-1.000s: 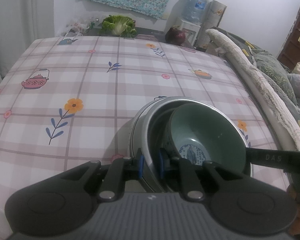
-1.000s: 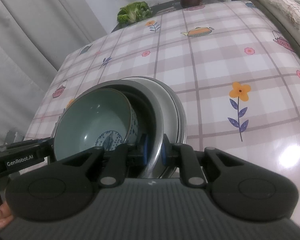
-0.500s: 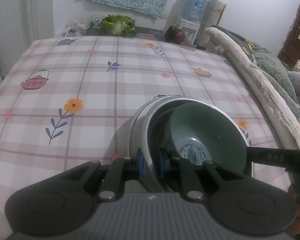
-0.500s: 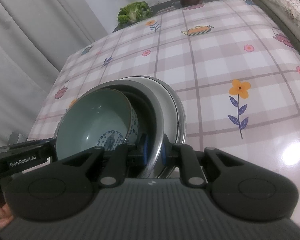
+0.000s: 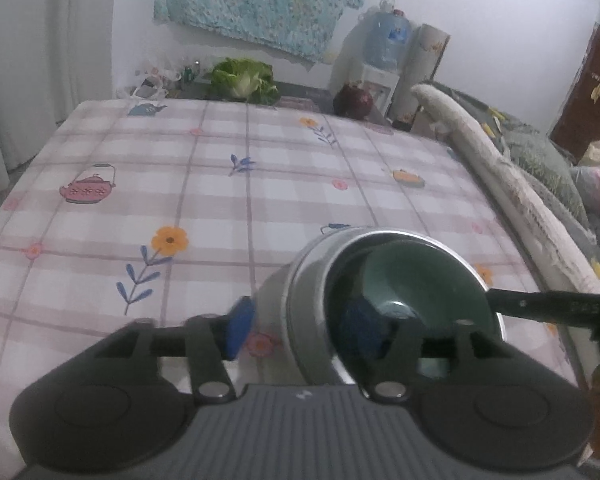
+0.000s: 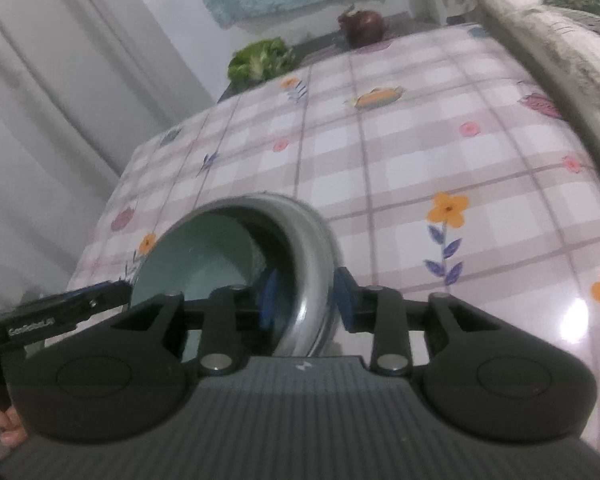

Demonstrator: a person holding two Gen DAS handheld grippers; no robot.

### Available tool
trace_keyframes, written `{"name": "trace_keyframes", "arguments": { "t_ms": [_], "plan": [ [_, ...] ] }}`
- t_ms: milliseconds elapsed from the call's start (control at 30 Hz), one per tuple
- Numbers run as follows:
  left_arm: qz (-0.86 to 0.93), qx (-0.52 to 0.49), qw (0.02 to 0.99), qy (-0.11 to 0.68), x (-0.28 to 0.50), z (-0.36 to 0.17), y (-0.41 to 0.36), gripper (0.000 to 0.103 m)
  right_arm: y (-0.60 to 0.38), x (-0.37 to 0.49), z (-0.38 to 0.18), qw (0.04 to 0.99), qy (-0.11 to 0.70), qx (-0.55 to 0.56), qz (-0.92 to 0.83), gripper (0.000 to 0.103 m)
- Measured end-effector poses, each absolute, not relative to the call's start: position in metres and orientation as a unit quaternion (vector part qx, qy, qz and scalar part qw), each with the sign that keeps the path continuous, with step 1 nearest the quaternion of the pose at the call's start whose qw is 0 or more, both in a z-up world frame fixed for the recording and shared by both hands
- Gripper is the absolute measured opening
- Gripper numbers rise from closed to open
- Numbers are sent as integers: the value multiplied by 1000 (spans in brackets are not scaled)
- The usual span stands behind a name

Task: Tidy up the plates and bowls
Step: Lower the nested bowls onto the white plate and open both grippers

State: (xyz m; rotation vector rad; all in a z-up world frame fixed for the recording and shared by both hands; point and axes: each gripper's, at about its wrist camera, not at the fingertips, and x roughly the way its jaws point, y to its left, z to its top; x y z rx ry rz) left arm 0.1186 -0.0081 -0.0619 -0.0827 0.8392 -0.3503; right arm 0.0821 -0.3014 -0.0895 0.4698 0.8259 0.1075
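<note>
A steel bowl point(image 5: 296, 280) stands on the checked tablecloth point(image 5: 180, 184) with a green ceramic bowl point(image 5: 420, 276) leaning inside it. My left gripper point(image 5: 300, 330) straddles the near rim. Its jaws are opening, with one blue pad outside the wall and one inside, both clear of the metal. In the right wrist view the same steel bowl point(image 6: 316, 240) and green bowl point(image 6: 204, 248) show. My right gripper point(image 6: 305, 300) straddles the opposite rim, jaws also opening, pads off the metal. Each gripper's black finger shows at the edge of the other's view.
A green cabbage point(image 5: 242, 80), a dark red round vegetable point(image 5: 352, 102) and a water jug point(image 5: 390, 38) lie beyond the table's far edge. Rolled bedding point(image 5: 500, 184) runs along the right side. Curtains point(image 6: 60, 100) hang on the left. A hand point(image 6: 4, 428) shows at the bottom left.
Both grippers were shut on the steel bowl's rim; now both pairs of jaws have parted and let it go. The right gripper has drawn back slightly.
</note>
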Motion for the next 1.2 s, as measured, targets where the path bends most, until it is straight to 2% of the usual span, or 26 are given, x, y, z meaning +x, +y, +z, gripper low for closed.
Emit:
{"name": "trace_keyframes", "arguments": {
  "t_ms": [133,267,600,867,1100,1200],
  "plan": [
    [-174,-44,890,418,113,-67,3,72,-316,68,-93,881,392,261,45,40],
    [-190,-55,880,432,106,-77,10,77,-321,50,-106,868,394,298,53,41],
    [-209,-76,869,441,96,-83,11,77,-309,31,-118,846,396,347,84,41],
    [-211,-92,862,451,105,-87,5,66,-308,36,-126,836,393,374,83,37],
    [-220,-101,857,454,110,-91,-3,46,-308,39,-129,832,395,383,78,36],
    [-216,-100,859,453,111,-91,-4,46,-307,39,-129,832,395,381,76,36]
  ]
}}
